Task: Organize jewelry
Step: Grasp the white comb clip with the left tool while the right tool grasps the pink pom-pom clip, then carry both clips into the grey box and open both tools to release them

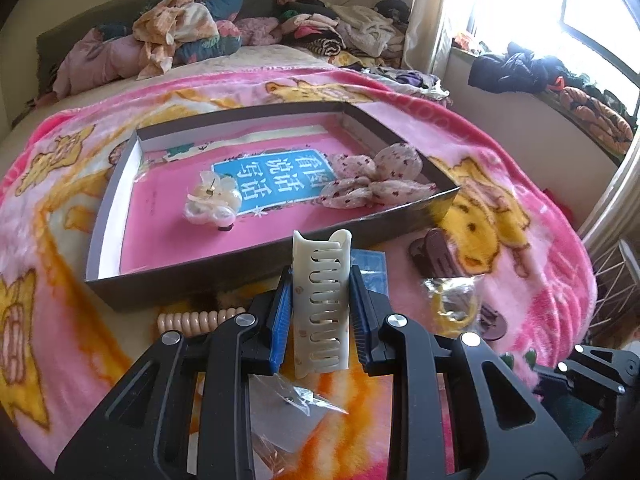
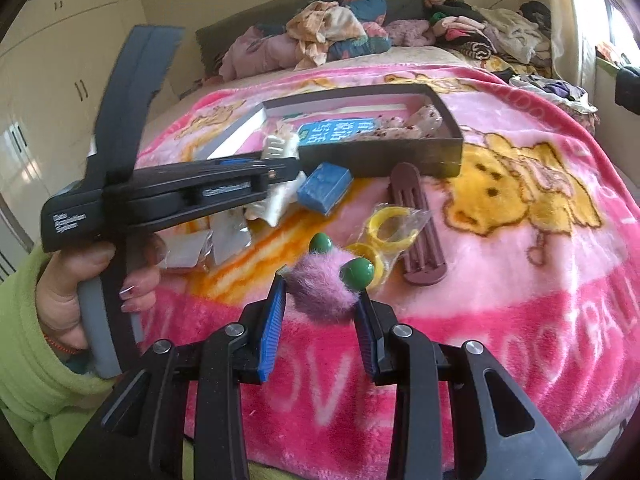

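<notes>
My left gripper (image 1: pixel 320 276) is shut on a cream hair claw clip (image 1: pixel 322 300) and holds it just in front of the near wall of the dark cardboard tray (image 1: pixel 224 268). In the tray lie a pearly white flower clip (image 1: pixel 212 200) and a spotted fabric bow (image 1: pixel 376 180) on a pink book. My right gripper (image 2: pixel 322 294) is shut on a pink fluffy hair tie with green balls (image 2: pixel 324 284), above the blanket. In the right wrist view the left gripper (image 2: pixel 280 160) shows from the side, with the cream clip (image 2: pixel 276 146) at the tray's (image 2: pixel 380 152) near edge.
On the pink blanket lie a brown claw clip (image 2: pixel 416 224), bagged yellow rings (image 2: pixel 390 230), a blue box (image 2: pixel 324 188), clear bags (image 2: pixel 224 236) and a beige coil hair tie (image 1: pixel 192 320). Piled clothes (image 1: pixel 192 36) cover the bed's far end. A window (image 1: pixel 560 0) is at the right.
</notes>
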Demonstrator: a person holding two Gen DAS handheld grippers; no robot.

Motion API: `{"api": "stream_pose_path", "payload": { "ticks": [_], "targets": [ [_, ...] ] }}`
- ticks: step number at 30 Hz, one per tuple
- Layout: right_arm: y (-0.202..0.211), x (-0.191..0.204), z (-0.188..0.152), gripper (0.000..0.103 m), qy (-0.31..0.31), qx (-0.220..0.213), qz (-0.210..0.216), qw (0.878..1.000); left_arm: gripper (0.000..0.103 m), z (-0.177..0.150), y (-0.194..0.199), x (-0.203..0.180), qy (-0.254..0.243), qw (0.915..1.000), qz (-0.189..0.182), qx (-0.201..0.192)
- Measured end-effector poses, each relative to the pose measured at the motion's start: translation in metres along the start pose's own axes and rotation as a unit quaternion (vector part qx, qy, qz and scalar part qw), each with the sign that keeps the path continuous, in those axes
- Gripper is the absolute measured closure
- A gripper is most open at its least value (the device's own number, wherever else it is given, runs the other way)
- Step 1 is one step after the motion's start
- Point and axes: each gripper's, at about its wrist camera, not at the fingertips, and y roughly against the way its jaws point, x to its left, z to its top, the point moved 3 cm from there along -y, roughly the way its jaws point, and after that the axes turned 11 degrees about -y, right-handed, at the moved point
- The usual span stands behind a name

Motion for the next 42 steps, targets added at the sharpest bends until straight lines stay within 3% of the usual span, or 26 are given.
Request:
{"api": "stream_pose_path", "payload": {
  "ticks": [17,42],
  "targets": [
    [0.006,-0.008,0.032,0.071,-0.013,-0.031,-0.016,0.999,0.084,0.014,0.033,0.032,0.037,0.9983,0.001,-0.044],
    [-0.029,0.019,0.092,0.071,0.02,-0.047,-0.014,0.999,0.084,0.021,0.031,0.101,0.104,0.9922,0.027,-0.063]
  ]
}}
